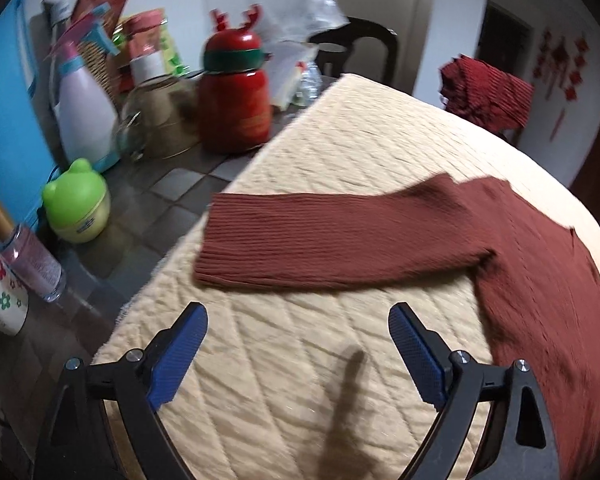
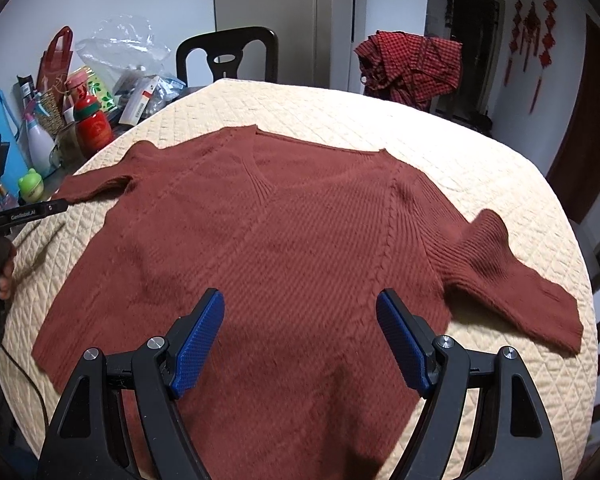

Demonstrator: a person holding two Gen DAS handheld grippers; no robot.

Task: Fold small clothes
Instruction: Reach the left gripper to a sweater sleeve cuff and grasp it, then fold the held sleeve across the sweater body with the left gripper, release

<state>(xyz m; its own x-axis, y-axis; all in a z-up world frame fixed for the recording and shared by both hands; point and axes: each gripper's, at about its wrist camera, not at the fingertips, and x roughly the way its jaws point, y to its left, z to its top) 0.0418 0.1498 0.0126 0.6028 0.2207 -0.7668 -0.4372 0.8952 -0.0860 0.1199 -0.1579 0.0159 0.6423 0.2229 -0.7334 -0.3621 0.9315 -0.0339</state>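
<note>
The left tool (image 1: 298,322), blue pads spread wide, hovers at lower center over the quilted table (image 1: 320,140). A rust-brown sweater (image 1: 520,248) lies at right, its sleeve (image 1: 320,240) stretching toward mid-frame. Bottles crowd the upper left.

The sweater (image 2: 284,240) is matt ribbed knit cloth, rust-brown. A quilted, matt cream cloth (image 2: 480,168) covers the tabletop. Each tool (image 2: 300,320) has black plastic arms, textured blue pads (image 2: 198,344) and shiny metal screws.
</note>
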